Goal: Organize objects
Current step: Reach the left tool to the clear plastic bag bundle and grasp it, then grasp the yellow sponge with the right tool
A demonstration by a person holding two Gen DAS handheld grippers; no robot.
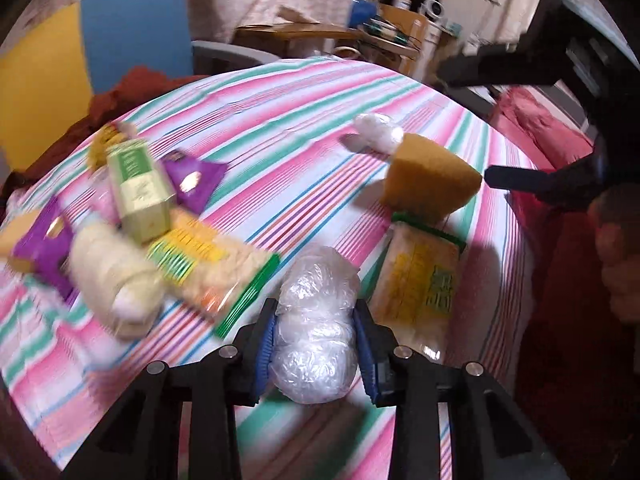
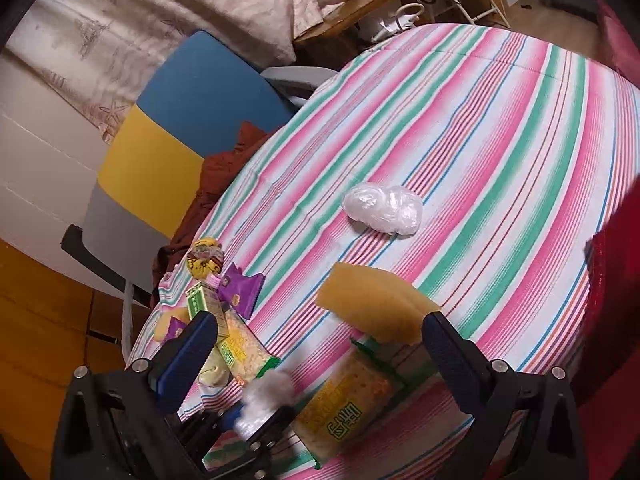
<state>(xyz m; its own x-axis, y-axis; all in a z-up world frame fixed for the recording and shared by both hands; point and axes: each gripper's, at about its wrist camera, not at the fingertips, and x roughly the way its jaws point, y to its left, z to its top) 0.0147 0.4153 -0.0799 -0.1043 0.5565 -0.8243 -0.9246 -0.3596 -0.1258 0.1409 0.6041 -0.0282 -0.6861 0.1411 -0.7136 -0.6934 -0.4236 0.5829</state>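
Observation:
My left gripper (image 1: 316, 310) is shut on a clear plastic bag of white balls (image 1: 316, 336), held just above the striped tablecloth (image 1: 280, 128). In the right wrist view that gripper (image 2: 260, 420) and its bag (image 2: 270, 394) show at the bottom. My right gripper (image 2: 320, 356) stands wide open with nothing in it; a yellow sponge (image 2: 376, 304) lies just past its fingers, propped on a cracker pack (image 2: 344, 404). From the left wrist view the right gripper (image 1: 468, 124) hovers beside that sponge (image 1: 432, 176). A second plastic bag (image 2: 384, 208) rests farther out.
A pile sits at the left: a green box (image 1: 140, 188), purple packets (image 1: 196, 176), a cream roll (image 1: 116, 280), another cracker pack (image 1: 208, 264). A blue and yellow chair (image 2: 180, 120) stands behind the table. Red fabric (image 1: 560, 240) borders the right edge.

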